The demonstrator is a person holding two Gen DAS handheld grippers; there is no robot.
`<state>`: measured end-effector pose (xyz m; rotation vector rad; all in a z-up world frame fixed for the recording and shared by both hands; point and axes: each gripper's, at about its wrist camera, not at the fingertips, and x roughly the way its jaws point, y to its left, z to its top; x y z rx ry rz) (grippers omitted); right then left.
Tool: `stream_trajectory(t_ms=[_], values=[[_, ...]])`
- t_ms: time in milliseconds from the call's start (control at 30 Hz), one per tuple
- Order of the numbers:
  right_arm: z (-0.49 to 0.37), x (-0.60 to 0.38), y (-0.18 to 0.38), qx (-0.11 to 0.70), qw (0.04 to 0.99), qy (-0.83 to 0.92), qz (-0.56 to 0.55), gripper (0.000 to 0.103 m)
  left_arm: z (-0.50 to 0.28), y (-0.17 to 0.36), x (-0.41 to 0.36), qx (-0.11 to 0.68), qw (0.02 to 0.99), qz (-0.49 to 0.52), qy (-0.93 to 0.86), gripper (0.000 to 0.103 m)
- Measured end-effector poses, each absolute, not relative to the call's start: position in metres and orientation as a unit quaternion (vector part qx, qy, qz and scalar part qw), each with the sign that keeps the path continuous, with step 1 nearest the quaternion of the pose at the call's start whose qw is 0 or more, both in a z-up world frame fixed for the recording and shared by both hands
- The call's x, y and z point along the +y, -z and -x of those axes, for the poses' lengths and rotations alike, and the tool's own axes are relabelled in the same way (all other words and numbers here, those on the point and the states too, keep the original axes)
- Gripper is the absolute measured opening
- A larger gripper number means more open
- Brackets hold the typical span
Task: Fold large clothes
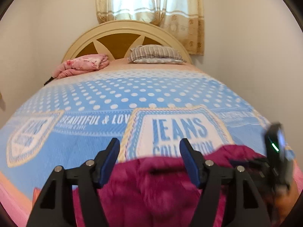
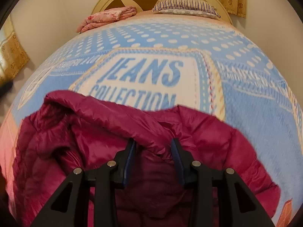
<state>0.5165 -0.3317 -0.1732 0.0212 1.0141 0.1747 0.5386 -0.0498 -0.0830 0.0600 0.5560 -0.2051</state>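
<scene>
Magenta puffer jacket (image 2: 106,138) lies bunched at the near end of the bed, on top of a blue polka-dot blanket (image 2: 251,113) w/ a "JEANS COLLECTION" patch; its shiny quilted fabric is humped and creased, one rolled edge running across the top, so prob. mid-fold rather than done. Left gripper (image 1: 149,159) hangs above the jacket's near-left part w/ its fingers spread wide, nothing between them and no cloth touching the pads, which looks like a release: fabric dropped so it can settle flat on the blanket. Right gripper (image 2: 153,160) points steeply down at the jacket's middle, just under the rolled edge, fingers part-way apart. Cloth sits in the gap, but I can't see the pads pressing it, so it reads as not pinching yet; likely lining up on that thick edge bc a puffy layer needs a deep bite to hold. In the left view the right tool shows blurred at the right edge, close beside the jacket. Far end of the bed: folded pink floral blanket (image 1: 83,65) and a striped pillow (image 1: 156,54) against the headboard (image 1: 123,28), well apart from the work area, leaving the near half free to spread the jacket. Curtain (image 1: 151,1) hangs behind.
</scene>
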Motion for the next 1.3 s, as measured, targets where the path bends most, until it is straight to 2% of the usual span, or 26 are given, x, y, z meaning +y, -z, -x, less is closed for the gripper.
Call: stream_trajectory(t_ms=[67, 167, 333, 433, 500, 600, 700, 800, 900, 967, 1300], values=[[-0.513, -0.329, 0.174, 0.484, 0.871, -0.085, 0.007, 0.039, -0.564, 0.096, -0.063, 0.295, 0.951, -0.051, 0.078, 0.067], [-0.509, -0.322, 0.173, 0.483, 0.87, -0.089, 0.044, 0.039, -0.585, 0.136, -0.075, 0.368, 0.924, -0.076, 0.073, 0.065], [-0.497, -0.337, 0.137, 0.44, 0.892, -0.104, -0.007, 0.039, -0.569, 0.182, -0.074, 0.402, 0.907, -0.096, 0.076, 0.065], [-0.499, -0.344, 0.118, 0.408, 0.906, -0.1, -0.052, 0.039, -0.567, 0.18, -0.073, 0.399, 0.909, -0.093, 0.074, 0.067], [-0.51, -0.34, 0.123, 0.417, 0.903, -0.092, -0.055, 0.039, -0.568, 0.179, -0.075, 0.401, 0.908, -0.094, 0.073, 0.067], [-0.533, -0.335, 0.16, 0.466, 0.88, -0.081, -0.046, 0.039, -0.559, 0.165, -0.076, 0.379, 0.918, -0.081, 0.081, 0.067], [-0.531, -0.339, 0.185, 0.473, 0.876, -0.082, -0.049, 0.039, -0.544, 0.139, -0.083, 0.346, 0.93, -0.062, 0.111, 0.067], [-0.528, -0.34, 0.188, 0.457, 0.885, -0.081, -0.046, 0.039, -0.55, 0.142, -0.098, 0.351, 0.926, -0.077, 0.118, 0.074], [-0.524, -0.336, 0.19, 0.447, 0.891, -0.078, -0.028, 0.039, -0.573, 0.177, -0.098, 0.406, 0.906, -0.078, 0.091, 0.075], [-0.524, -0.336, 0.192, 0.442, 0.893, -0.077, -0.03, 0.039, -0.584, 0.194, -0.086, 0.439, 0.892, -0.045, 0.094, 0.082], [-0.526, -0.327, 0.196, 0.44, 0.896, -0.06, 0.001, 0.039, -0.59, 0.203, -0.086, 0.438, 0.895, -0.049, 0.076, 0.097]])
